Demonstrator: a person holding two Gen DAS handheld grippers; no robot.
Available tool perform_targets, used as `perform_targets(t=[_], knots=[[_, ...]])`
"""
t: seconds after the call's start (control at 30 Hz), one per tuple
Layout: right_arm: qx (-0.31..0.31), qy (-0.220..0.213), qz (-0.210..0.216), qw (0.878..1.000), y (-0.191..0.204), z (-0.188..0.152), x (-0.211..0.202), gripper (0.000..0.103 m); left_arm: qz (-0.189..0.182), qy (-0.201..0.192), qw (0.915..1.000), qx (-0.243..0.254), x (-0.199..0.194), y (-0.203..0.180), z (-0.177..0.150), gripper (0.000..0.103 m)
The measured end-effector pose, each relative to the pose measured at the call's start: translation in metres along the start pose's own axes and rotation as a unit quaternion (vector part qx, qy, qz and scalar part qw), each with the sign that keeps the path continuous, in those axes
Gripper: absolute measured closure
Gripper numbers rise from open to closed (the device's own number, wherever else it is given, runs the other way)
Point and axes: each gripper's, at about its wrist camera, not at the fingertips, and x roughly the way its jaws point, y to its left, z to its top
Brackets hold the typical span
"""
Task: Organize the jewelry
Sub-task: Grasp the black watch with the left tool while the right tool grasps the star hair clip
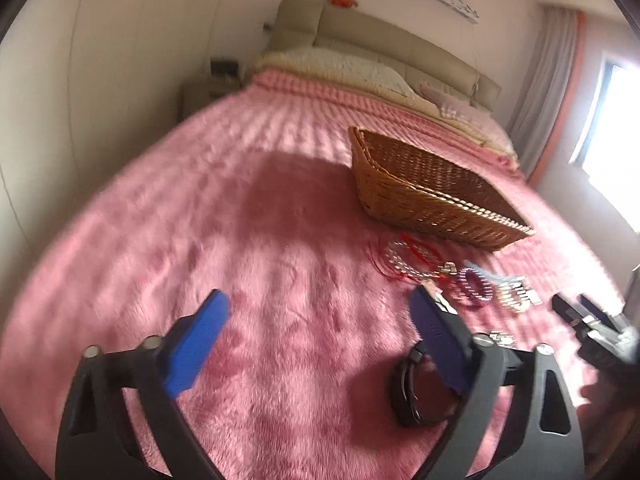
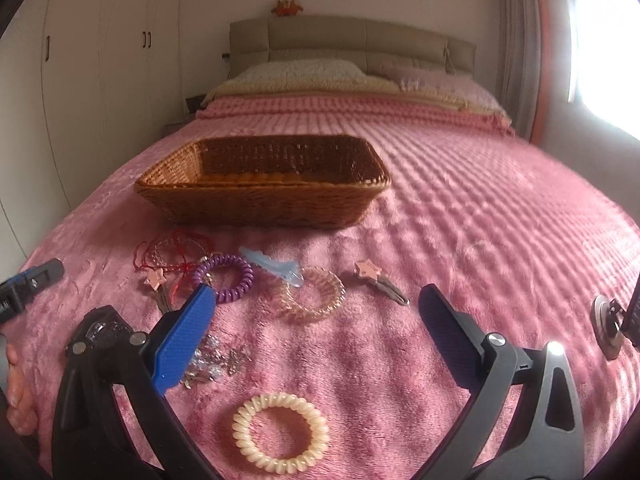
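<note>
A brown wicker basket (image 2: 260,184) sits on the pink bedspread; it also shows in the left wrist view (image 1: 432,188). In front of it lie jewelry pieces: a red-string bead bracelet (image 2: 176,252), a purple coil band (image 2: 228,278), a clear coil band (image 2: 312,296), a blue hair clip (image 2: 272,268), two star hairpins (image 2: 376,280), a crystal piece (image 2: 212,360) and a cream coil band (image 2: 280,432). My right gripper (image 2: 316,316) is open and empty above them. My left gripper (image 1: 320,316) is open and empty, left of the pile, with a black watch (image 1: 420,392) by its right finger.
The pink blanket (image 2: 480,240) covers the bed, with pillows (image 2: 300,74) and a headboard (image 2: 352,40) at the far end. White wardrobes (image 2: 100,60) stand left, a bright window (image 2: 600,40) right. A round metal object (image 2: 606,320) lies at the right edge.
</note>
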Motion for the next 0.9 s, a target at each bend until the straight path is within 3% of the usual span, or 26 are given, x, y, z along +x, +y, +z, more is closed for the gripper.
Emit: perform_targets(t=[0.1,0.2,0.3,0.37,0.43,0.53,0.67,0.77,0.9], knots=[[-0.002,0.020,-0.018,1.000,-0.013,-0.003,-0.003,0.006,-0.018,0.038,0.9991,0.004,-0.002,0.002,0.000,0.022],[-0.008,0.048,-0.037,0.998,-0.027,-0.011,-0.004,0.008,-0.009,0.072,0.9969,0.031,-0.004,-0.010,-0.003,0.031],[-0.005,0.082,-0.027,0.996,-0.038,-0.020,-0.003,0.024,-0.010,0.102,0.9925,0.066,-0.005,-0.032,-0.010,0.042],[-0.006,0.101,-0.016,0.995,-0.040,-0.024,-0.001,0.045,-0.001,0.116,0.9903,0.077,-0.005,-0.039,-0.013,0.066],[-0.005,0.106,-0.007,0.994,-0.043,-0.023,-0.002,0.053,0.001,0.131,0.9882,0.080,-0.001,-0.045,-0.017,0.078],[-0.017,0.103,-0.023,0.994,-0.049,-0.013,0.003,0.055,-0.010,0.141,0.9864,0.084,0.003,-0.049,-0.020,0.078],[-0.024,0.119,-0.007,0.993,-0.054,0.005,0.024,0.056,-0.014,0.140,0.9864,0.085,0.004,-0.053,-0.019,0.078],[-0.037,0.133,-0.010,0.990,-0.058,0.014,0.050,0.066,-0.022,0.148,0.9849,0.087,0.008,-0.055,-0.015,0.078],[-0.044,0.148,0.001,0.988,-0.063,0.020,0.074,0.069,-0.013,0.158,0.9827,0.096,0.014,-0.059,-0.018,0.078]])
